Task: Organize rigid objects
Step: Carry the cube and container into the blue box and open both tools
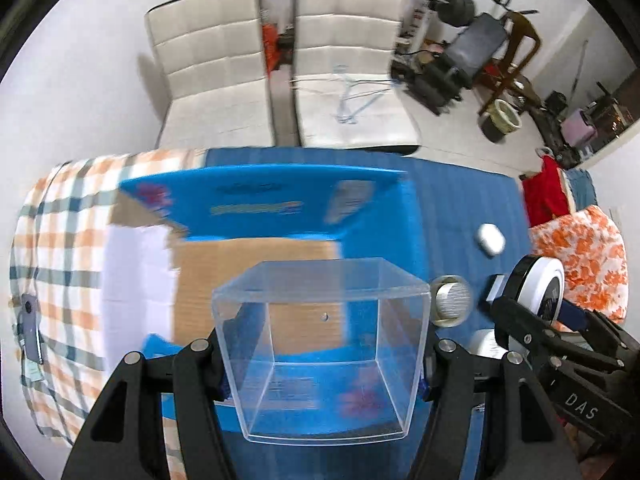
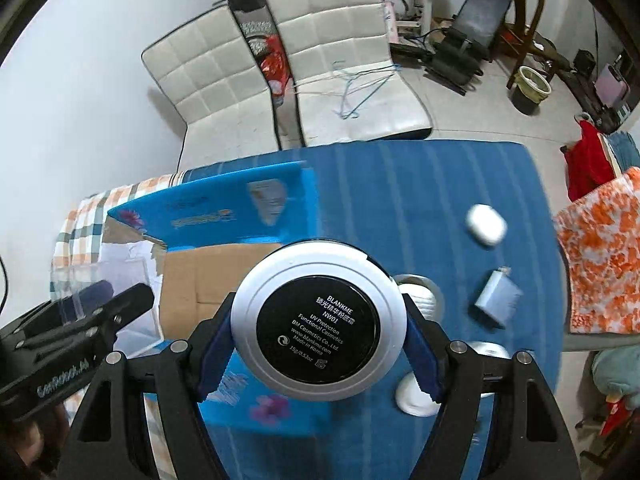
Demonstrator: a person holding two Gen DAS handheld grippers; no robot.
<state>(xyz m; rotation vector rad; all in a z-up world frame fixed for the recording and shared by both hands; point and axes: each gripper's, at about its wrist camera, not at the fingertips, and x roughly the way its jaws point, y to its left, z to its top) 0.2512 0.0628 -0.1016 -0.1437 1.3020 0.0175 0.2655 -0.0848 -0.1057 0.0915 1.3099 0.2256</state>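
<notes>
Left tool (image 1: 323, 364) clamped on clear box (image 1: 320, 344), right tool (image 2: 318, 350) on round compact (image 2: 319, 314) (underside up).

Cardboard box (image 2: 224, 268) left on table (image 2: 420, 184) — earbud case (image 2: 486, 225) right.

Left tongs (image 1: 324, 364) and right tongs (image 2: 319, 354) clamped, angled steeply down

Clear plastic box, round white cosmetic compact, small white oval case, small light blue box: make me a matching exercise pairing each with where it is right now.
Things:
1. clear plastic box
2. round white cosmetic compact
3. small white oval case
4. small light blue box

Places:
A. lying on the blue cloth, beside the orange patterned fabric
B. between the right gripper pads
C. between the left gripper pads
D. lying on the blue cloth, farthest from both grippers

Pairs: 1-C, 2-B, 3-D, 4-A
</notes>
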